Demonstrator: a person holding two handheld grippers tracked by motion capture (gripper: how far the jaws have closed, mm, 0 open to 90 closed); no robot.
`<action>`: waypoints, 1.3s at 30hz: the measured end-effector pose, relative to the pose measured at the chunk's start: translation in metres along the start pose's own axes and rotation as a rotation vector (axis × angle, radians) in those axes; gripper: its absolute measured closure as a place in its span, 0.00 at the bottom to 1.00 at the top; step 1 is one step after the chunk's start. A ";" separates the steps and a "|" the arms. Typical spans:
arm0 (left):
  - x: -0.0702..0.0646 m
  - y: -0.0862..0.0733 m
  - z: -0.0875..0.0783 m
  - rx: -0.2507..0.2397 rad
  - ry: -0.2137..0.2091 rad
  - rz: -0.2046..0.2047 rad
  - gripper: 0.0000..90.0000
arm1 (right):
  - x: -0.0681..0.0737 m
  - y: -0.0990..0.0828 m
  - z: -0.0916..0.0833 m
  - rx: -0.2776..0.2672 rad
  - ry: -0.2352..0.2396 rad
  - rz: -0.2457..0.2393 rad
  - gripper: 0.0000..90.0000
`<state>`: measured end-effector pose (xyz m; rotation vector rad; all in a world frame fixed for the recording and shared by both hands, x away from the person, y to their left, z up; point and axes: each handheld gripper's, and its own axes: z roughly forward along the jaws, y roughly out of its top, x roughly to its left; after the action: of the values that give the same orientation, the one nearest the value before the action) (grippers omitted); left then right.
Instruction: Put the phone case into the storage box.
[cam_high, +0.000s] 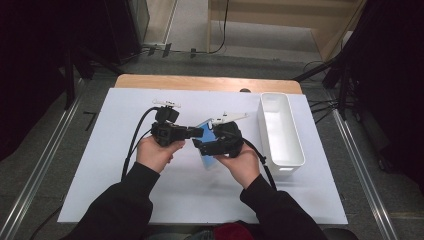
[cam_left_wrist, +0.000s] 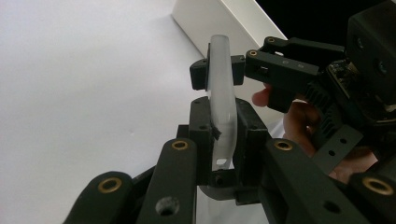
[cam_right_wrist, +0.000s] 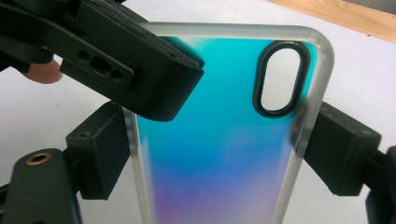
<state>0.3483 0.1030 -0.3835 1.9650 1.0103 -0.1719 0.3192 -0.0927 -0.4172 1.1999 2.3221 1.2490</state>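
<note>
A phone case (cam_high: 204, 124) with a clear rim and a blue-to-purple back is held in the air between both hands, above the white sheet (cam_high: 150, 195). My left gripper (cam_high: 199, 132) is shut on its flat faces; in the left gripper view the phone case (cam_left_wrist: 222, 93) stands edge-on between that gripper's (cam_left_wrist: 223, 140) jaws. My right gripper (cam_high: 200, 146) comes in from the right. In the right gripper view its (cam_right_wrist: 215, 154) two jaws sit against the long edges of the case (cam_right_wrist: 219, 140), below the oval camera cutout (cam_right_wrist: 281, 77). The left gripper's jaw covers the case's upper left corner there.
A long white bin (cam_high: 295, 145) stands at the right of the sheet, with nothing in it that I can see. The wooden table edge (cam_high: 200, 82) runs along the back. Black stands and cables lie on the floor on both sides.
</note>
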 end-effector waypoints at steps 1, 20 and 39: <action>0.000 0.000 0.000 0.000 0.000 0.002 0.88 | 0.000 0.000 -0.001 0.002 -0.003 -0.002 0.16; -0.005 0.004 -0.014 -0.039 -0.027 0.128 0.45 | -0.005 0.001 -0.009 0.016 0.065 -0.021 0.16; -0.005 0.004 -0.033 -0.002 -0.112 0.294 0.35 | -0.014 -0.001 -0.014 0.045 0.194 -0.089 0.16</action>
<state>0.3395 0.1244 -0.3587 2.0520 0.6404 -0.1154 0.3192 -0.1120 -0.4118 1.0160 2.5227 1.3427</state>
